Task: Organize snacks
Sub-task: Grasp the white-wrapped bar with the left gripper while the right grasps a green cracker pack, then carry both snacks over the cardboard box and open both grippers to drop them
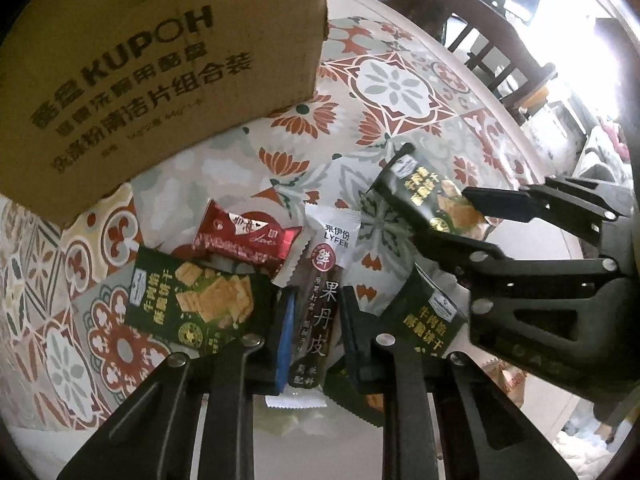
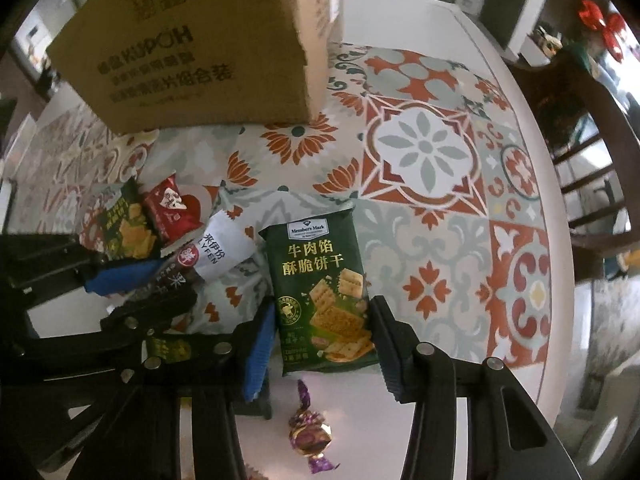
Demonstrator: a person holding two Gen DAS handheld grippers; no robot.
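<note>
My left gripper is shut on a long brown-and-white fruit-leather packet; the packet also shows in the right wrist view. My right gripper is shut on a dark green cracker packet, which shows tilted and lifted in the left wrist view. The right gripper's fingers show at the right of that view. On the patterned table lie a red snack packet, a green cracker packet and another green cracker packet.
A large cardboard box stands at the back left on the patterned tablecloth. A purple-and-gold wrapped candy lies near the table's front edge. A dark wooden chair stands beyond the table at the right.
</note>
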